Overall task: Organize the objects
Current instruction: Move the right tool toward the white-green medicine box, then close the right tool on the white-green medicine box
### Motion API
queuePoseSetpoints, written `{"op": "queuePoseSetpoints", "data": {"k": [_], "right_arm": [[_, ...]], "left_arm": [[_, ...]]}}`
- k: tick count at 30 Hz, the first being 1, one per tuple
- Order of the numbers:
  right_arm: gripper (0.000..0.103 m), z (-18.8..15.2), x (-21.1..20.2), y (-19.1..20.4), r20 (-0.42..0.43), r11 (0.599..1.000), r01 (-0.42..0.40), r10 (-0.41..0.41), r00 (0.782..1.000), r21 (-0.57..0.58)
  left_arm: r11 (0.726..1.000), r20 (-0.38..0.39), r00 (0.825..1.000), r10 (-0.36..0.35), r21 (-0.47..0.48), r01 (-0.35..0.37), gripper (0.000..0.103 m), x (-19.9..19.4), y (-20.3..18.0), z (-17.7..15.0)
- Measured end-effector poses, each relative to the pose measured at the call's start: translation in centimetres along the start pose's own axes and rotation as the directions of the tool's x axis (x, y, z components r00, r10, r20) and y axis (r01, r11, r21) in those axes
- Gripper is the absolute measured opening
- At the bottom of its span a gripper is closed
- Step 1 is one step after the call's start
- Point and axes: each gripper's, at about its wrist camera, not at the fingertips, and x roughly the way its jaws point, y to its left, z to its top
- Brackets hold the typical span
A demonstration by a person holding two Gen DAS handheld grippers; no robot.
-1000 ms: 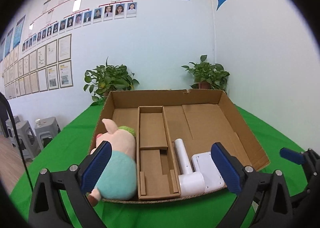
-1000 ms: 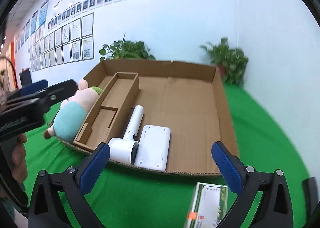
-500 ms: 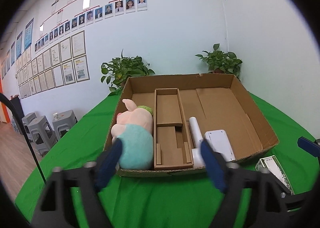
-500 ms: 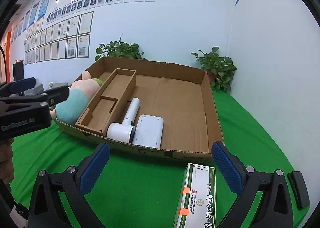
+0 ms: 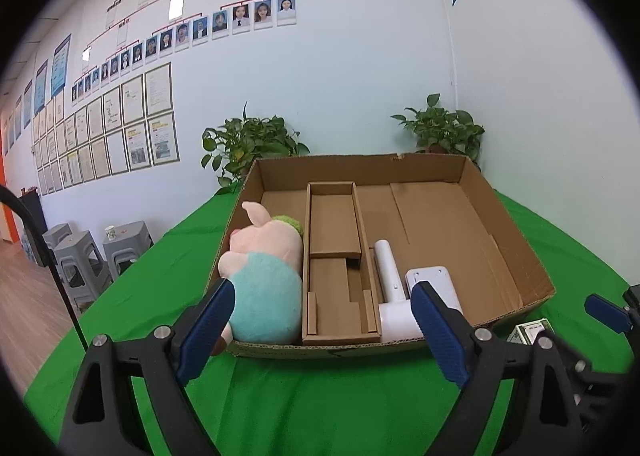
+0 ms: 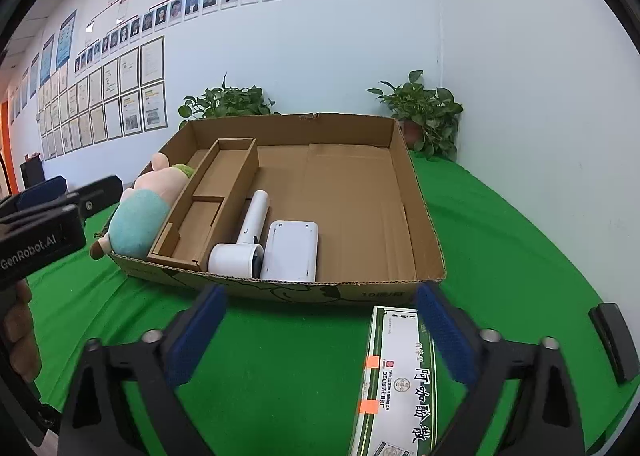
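Observation:
A shallow cardboard box (image 5: 516, 252) (image 6: 424, 224) lies on the green table. In it are a plush pig (image 5: 264, 280) (image 6: 140, 212) at the left, a cardboard insert (image 5: 336, 256) (image 6: 212, 200), a white hair dryer (image 5: 390, 288) (image 6: 246, 244) and a white flat device (image 5: 434, 282) (image 6: 292, 250). A green and white medicine box (image 6: 396, 380) (image 5: 530, 332) lies on the cloth in front of the box, just inside my right gripper's right finger. My left gripper (image 5: 322, 330) is open and empty before the box's front edge. My right gripper (image 6: 320, 330) is open and empty.
Two potted plants (image 5: 248, 144) (image 5: 440, 132) stand behind the box against the wall. Grey stools (image 5: 88, 252) stand on the floor at the left. The green cloth (image 6: 520, 240) runs around the box. The left gripper's body (image 6: 40, 232) shows at the left of the right wrist view.
Both grippers have pulled back from the cardboard box, which now looks farther away. The medicine box has come further into the right wrist view. Both grippers stayed open.

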Motion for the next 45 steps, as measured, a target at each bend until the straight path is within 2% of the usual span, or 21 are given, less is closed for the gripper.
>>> {"op": "queuePoseSetpoints", "data": {"k": [1,3,5,6,7,8,9,11,14,18,21,23,25,28,30,34,37,39,41,45], "right_arm": [[0.067,0.0,-0.2,0.0,0.011,1.0,-0.001,0.001,1.0,-0.002],[0.044,0.1,-0.5,0.1,0.037,1.0,0.011,-0.01,0.999,-0.021],[0.042,0.2,-0.7,0.2,0.047,0.999,0.014,-0.012,0.999,-0.029],[0.045,0.2,-0.6,0.2,0.043,0.999,-0.001,0.002,0.999,-0.033],[0.052,0.2,-0.5,0.3,0.038,0.999,-0.006,0.007,0.999,-0.04],[0.079,0.2,-0.3,0.4,0.037,0.999,-0.002,0.004,0.999,-0.049],[0.101,0.1,-0.3,0.5,0.045,0.999,-0.003,0.005,0.999,-0.054],[0.103,-0.1,-0.3,0.7,0.059,0.998,0.0,0.003,0.998,-0.056],[0.103,-0.2,0.2,0.8,0.027,0.998,-0.037,0.039,0.999,-0.053],[0.103,-0.6,0.7,0.9,-0.006,0.998,-0.043,0.043,0.999,-0.053],[0.103,-1.2,1.0,0.2,-0.034,0.997,-0.072,0.071,0.997,-0.02],[0.103,-2.0,1.5,-0.6,-0.08,0.998,-0.061,0.061,0.995,-0.004],[0.103,-2.9,1.8,-1.6,-0.129,1.0,-0.025,0.026,0.991,0.004],[0.103,-4.5,2.4,-3.9,-0.212,0.998,0.058,-0.053,0.976,0.018],[0.102,-5.5,2.8,-5.3,-0.275,0.996,0.078,-0.061,0.96,0.052],[0.095,-7.4,3.1,-5.5,-0.35,0.997,0.073,-0.062,0.935,0.019],[0.082,-8.5,3.1,-4.1,-0.374,0.998,0.041,-0.052,0.926,-0.039],[0.07,-8.8,3.2,-3.0,-0.372,0.996,0.044,-0.072,0.925,-0.083],[0.066,-8.7,2.8,-2.3,-0.355,0.993,0.04,-0.077,0.932,-0.11],[0.063,-8.2,2.0,-0.8,-0.332,0.993,-0.039,-0.001,0.943,-0.115]], "left_arm": [[1.0,-0.015,1.0,-0.005,-0.017,0.004,0.09,0.2,0.2,-0.1],[0.999,-0.026,1.0,-0.011,-0.034,0.01,0.09,0.5,0.4,-0.4],[0.999,-0.029,1.0,0.004,-0.036,-0.005,0.09,0.6,0.5,-0.5],[0.999,-0.03,0.999,0.012,-0.037,-0.013,0.09,0.6,0.5,-0.6],[0.999,-0.032,0.999,0.013,-0.042,-0.014,0.09,0.7,0.6,-0.6],[0.999,-0.033,0.999,0.011,-0.049,-0.013,0.09,0.7,0.6,-0.6],[0.998,-0.034,0.999,0.008,-0.055,-0.01,0.09,0.7,0.7,-0.6],[0.998,-0.033,0.999,-0.001,-0.059,-0.001,0.09,0.8,0.8,-0.6],[0.998,-0.037,0.999,0.0,-0.064,-0.002,0.09,0.9,0.9,-0.5],[0.999,-0.059,0.998,0.0,-0.054,-0.003,0.09,1.2,0.9,-0.7],[0.997,-0.1,0.994,-0.051,-0.058,0.046,0.09,1.6,0.9,-1.4],[0.994,-0.155,0.983,-0.102,-0.04,0.097,0.09,2.3,0.6,-2.4],[0.987,-0.231,0.96,-0.159,-0.034,0.156,0.09,3.3,0.4,-3.8],[0.98,-0.312,0.929,-0.197,-0.04,0.194,0.09,4.4,0.1,-5.5],[0.977,-0.339,0.917,-0.21,-0.046,0.207,0.09,4.6,-0.1,-6.3],[0.972,-0.369,0.9,-0.232,-0.049,0.23,0.09,4.9,-0.7,-7.2],[0.968,-0.377,0.892,-0.249,-0.059,0.245,0.09,4.8,-0.9,-7.5],[0.966,-0.381,0.889,-0.256,-0.068,0.249,0.09,4.8,-0.8,-7.5],[0.965,-0.388,0.884,-0.261,-0.076,0.251,0.09,4.8,-0.6,-7.6],[0.955,-0.404,0.866,-0.295,-0.113,0.273,0.09,4.6,0.0,-7.6]]}}
